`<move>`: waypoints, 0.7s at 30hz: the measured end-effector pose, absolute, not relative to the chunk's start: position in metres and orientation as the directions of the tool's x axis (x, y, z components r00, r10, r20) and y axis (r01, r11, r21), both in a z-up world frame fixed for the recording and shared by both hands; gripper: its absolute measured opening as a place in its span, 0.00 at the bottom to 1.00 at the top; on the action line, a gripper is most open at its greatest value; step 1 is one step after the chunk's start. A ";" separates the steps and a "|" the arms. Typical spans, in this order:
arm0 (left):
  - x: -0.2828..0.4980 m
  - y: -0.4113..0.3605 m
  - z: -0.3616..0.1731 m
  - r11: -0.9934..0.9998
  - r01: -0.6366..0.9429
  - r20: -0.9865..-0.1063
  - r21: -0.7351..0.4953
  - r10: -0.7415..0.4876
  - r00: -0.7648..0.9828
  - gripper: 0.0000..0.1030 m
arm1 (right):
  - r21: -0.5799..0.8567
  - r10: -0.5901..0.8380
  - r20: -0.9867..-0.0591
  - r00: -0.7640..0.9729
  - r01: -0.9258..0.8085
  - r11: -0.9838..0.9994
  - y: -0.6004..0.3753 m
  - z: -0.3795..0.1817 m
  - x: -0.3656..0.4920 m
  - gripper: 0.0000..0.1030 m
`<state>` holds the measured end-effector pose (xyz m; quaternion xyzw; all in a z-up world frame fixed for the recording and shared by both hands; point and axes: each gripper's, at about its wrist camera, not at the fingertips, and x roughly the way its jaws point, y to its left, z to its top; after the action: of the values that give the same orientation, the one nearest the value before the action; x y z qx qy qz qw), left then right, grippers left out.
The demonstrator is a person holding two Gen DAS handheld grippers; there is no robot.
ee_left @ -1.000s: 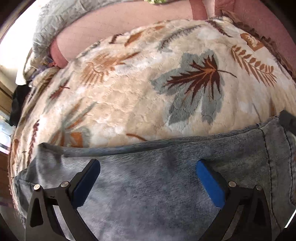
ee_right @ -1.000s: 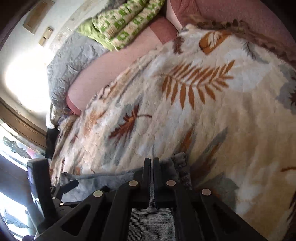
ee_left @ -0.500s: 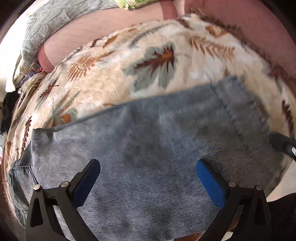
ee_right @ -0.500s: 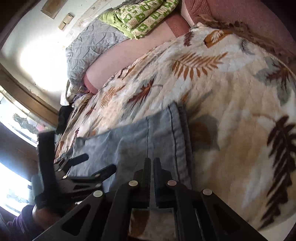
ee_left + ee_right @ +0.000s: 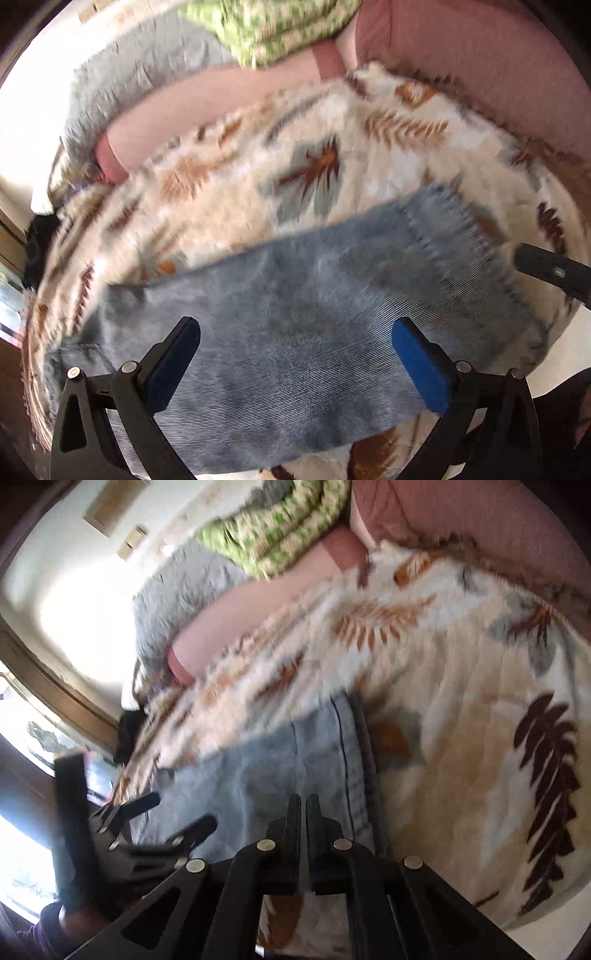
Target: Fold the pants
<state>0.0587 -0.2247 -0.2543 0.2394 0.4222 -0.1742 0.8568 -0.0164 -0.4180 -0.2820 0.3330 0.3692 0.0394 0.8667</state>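
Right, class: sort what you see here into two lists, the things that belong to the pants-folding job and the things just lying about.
Part of the job:
- denim pants
- left hand-held gripper, open
- right hand-held gripper, shut on the pants

Just lying about:
- leaf-print blanket under the pants
- green patterned cloth
- grey quilt

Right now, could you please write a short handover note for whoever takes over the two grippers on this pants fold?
Left gripper: open, holding nothing, above the jeans.
Right gripper: shut; denim runs into the closed fingers, so it looks clamped on the jeans' hem end.
Jeans: lying as a denim panel on the leaf-print blanket on the bed, stitched hem on the right side.
Done: at least one layer appears laid flat; the views are blurred, so the number of folds cannot be told.
Left: release the right grip and probably make another fold.
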 end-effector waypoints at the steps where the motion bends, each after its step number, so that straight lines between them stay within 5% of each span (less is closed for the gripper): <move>1: 0.052 -0.225 -0.246 0.824 0.498 -0.790 0.269 -0.107 0.604 1.00 | 0.612 0.305 -0.595 0.743 0.173 0.772 -0.418 -0.278 -0.017 0.05; 9: 0.027 -0.221 -0.195 0.826 0.490 -0.697 0.281 -0.176 0.696 1.00 | 0.675 0.309 -0.486 0.817 0.126 0.727 -0.416 -0.257 -0.014 0.05; 21: 0.021 -0.215 -0.174 0.839 0.470 -0.658 0.274 -0.193 0.728 1.00 | 0.622 0.300 -0.528 0.794 0.121 0.774 -0.404 -0.260 -0.007 0.05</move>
<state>0.0214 -0.2153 -0.1738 0.2166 0.3201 -0.1835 0.9038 -0.0068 -0.4037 -0.2597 0.3323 0.3168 0.0506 0.8869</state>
